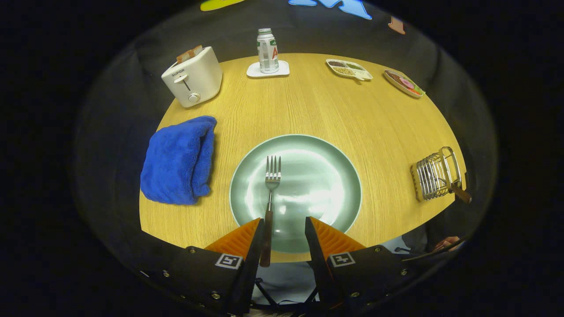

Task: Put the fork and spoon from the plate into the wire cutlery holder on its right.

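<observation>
Fork (272, 193) lies on the green plate (326, 176), tines pointing away, its dark handle running back between the fingers of the tool (283, 226) and close against the left one. Tool stands open, fingers apart over the plate's near rim, not pressing the fork. Wire holder (434, 175) sits right of the plate, near the edge of the table (317, 105), a brown handle poking from it. Blue towel (178, 160) lies left of the plate.
</observation>
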